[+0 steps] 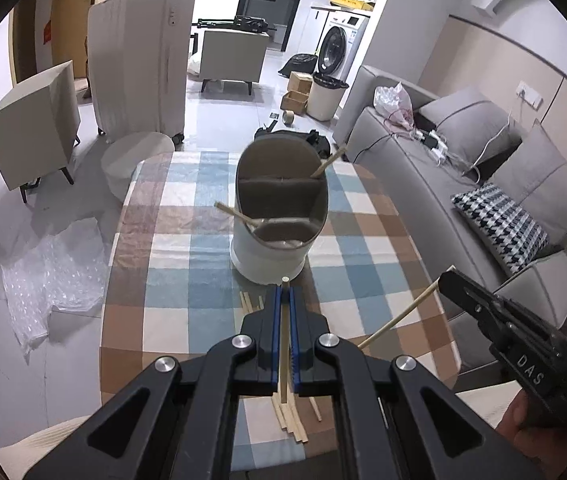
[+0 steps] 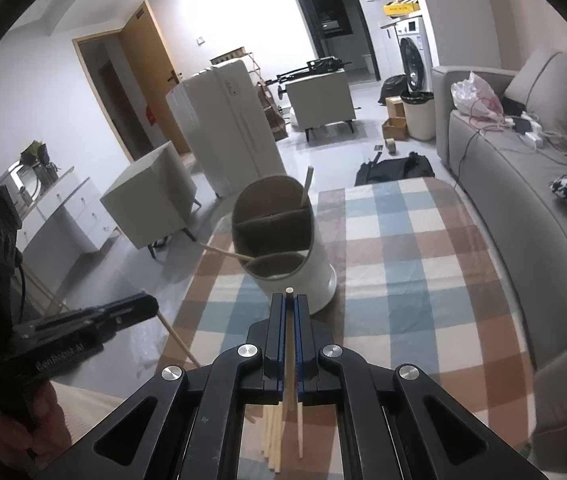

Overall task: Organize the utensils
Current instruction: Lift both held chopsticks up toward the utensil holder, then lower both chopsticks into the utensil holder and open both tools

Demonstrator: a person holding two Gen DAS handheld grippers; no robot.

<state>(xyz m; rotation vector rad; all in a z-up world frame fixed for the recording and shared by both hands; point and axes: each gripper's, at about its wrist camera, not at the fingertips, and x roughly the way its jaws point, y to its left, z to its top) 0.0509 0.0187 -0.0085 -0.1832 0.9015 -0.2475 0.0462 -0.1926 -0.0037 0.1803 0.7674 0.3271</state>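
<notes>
Both tongs, left [image 1: 284,285] and right [image 2: 290,298], clamp chopsticks lengthwise; divided holder [image 1: 279,208] stands just ahead on tabletop [image 1: 363,240].

Checked-cloth table [image 1: 187,280] — white utensil holder [image 1: 269,256] & loose chopsticks [image 1: 289,420] on it.

- Left gripper [image 1: 286,284]: matt black plastic body, blue ribbed pads, bright metal screw heads; pale bare-wood chopstick [image 1: 284,340] clamped between the pads.
- Right gripper [image 2: 290,298]: same matt black plastic and blue pads, closed on a like wooden stick [image 2: 290,344].
- Utensil holder [image 1: 279,216]: smooth white shell with slight sheen, dull brown-grey interior dividers.
- Counter [image 1: 187,280]: checked cloth, slightly wrinkled, matt.
- Loose chopsticks [image 1: 291,420] at 6 o'clock: unfinished light wood.
- Sofa [image 1: 483,184]: grey woven fabric.
</notes>
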